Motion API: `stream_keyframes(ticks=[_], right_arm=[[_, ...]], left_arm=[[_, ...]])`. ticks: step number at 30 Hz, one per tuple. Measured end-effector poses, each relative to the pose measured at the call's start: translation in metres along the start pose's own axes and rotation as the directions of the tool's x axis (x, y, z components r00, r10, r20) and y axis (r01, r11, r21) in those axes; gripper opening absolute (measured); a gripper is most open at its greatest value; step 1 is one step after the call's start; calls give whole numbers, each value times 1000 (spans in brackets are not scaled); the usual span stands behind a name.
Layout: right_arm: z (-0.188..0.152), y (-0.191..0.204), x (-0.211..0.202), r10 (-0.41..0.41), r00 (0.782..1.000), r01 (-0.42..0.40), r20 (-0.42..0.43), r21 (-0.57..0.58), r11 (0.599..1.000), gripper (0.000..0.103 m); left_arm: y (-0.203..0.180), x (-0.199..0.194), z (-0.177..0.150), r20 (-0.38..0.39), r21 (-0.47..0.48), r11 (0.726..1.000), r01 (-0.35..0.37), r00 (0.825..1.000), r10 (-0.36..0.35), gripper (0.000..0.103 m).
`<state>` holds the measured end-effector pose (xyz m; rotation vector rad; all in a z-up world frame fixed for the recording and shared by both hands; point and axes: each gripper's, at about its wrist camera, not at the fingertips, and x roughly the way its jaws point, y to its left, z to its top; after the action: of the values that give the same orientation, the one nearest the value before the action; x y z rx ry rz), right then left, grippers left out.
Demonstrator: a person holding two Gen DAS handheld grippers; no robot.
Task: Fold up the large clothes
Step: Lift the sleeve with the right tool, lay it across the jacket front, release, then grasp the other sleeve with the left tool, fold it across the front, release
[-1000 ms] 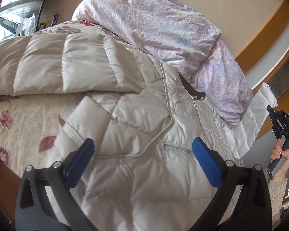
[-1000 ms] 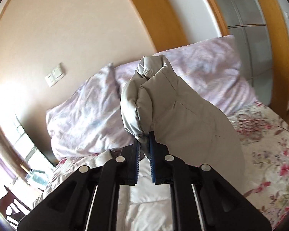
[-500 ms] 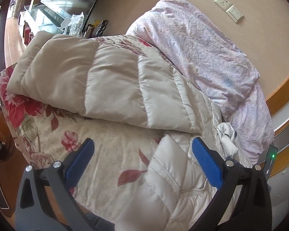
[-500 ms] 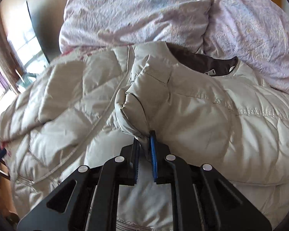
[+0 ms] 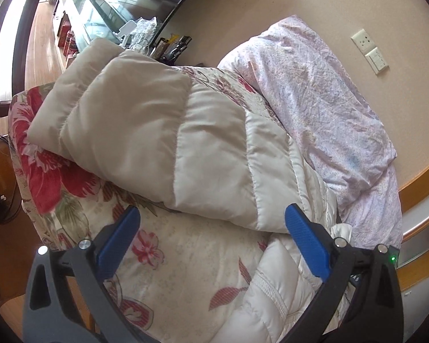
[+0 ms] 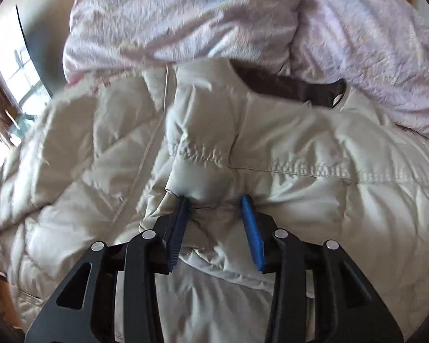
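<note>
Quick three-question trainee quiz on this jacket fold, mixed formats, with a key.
1. True or false: the left gripper is clamped on the sleeve.
2. Multiple choice: the fabric between the right gripper pads belongs to A) the puffer jacket, B) the lilac pillow, C) the floral bedspread.
3. What colour is the jacket's collar lining?

Key: 1 false; 2 A; 3 dark brown.

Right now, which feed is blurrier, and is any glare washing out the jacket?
Right wrist view: motion-smeared, worst on the lilac pillows, jacket stitching streaked, window glare at the left edge only. Left wrist view: sharp, evenly daylit, fisheye bending the wall; jacket sleeve clearly readable.
</note>
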<state>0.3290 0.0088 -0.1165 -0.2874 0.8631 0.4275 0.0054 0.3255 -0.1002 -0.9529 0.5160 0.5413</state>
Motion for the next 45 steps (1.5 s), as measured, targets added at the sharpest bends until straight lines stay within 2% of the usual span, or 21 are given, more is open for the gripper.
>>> stream_keyframes(ticks=[2,5,10,16,18,19,23,27,30,33,35,37,41,43,45], right_arm=[[2,3,-3,-4,1000,4,-7,10,1000,42],[2,-14,-16,114,993,-109,-33,130,986,43],[-13,-33,-37,276,960,-257,-49,236,937,50],[-30,-42,-55,346,936,-321,-56,264,910,54],[-35,-47,-62,360,932,-334,-48,274,902,56],[-37,-50,-64,363,931,-338,-44,277,899,56],[-46,-65,-78,365,931,-344,-24,281,896,56],[-54,-85,-99,343,939,-336,24,275,901,65],[-59,-104,-113,305,950,-309,59,271,912,65],[-66,-125,-123,274,958,-288,88,289,913,65],[-71,-140,-129,253,962,-273,106,309,911,65],[-76,-153,-131,233,966,-259,116,325,910,65],[-85,-177,-136,207,970,-240,129,365,899,65],[-91,-189,-140,189,973,-227,134,385,895,65],[-96,-201,-143,170,976,-211,137,400,892,65]], left_arm=[[9,3,7,-15,-58,998,-8,1000,7,100],[23,-1,13,7,-147,989,-15,1000,16,93],[41,-3,24,33,-283,959,-12,999,22,77],[68,0,41,35,-371,929,-18,999,33,44],[74,3,45,26,-376,926,-37,998,51,26],[77,4,46,24,-376,926,-29,999,41,24],[66,5,58,6,-306,950,-67,997,72,12],[17,-16,77,72,-154,985,-80,993,92,10],[-39,-39,85,135,-21,998,-52,989,54,10],[-106,-55,79,161,124,992,16,986,-36,10],[-154,-59,65,147,225,972,73,983,-108,11],[-201,-58,41,103,331,933,143,977,-186,11],[-281,-43,-28,-53,504,812,296,948,-312,11],[-310,-30,-64,-141,556,749,360,929,-343,11],[-331,-14,-97,-217,586,702,404,913,-344,11]])
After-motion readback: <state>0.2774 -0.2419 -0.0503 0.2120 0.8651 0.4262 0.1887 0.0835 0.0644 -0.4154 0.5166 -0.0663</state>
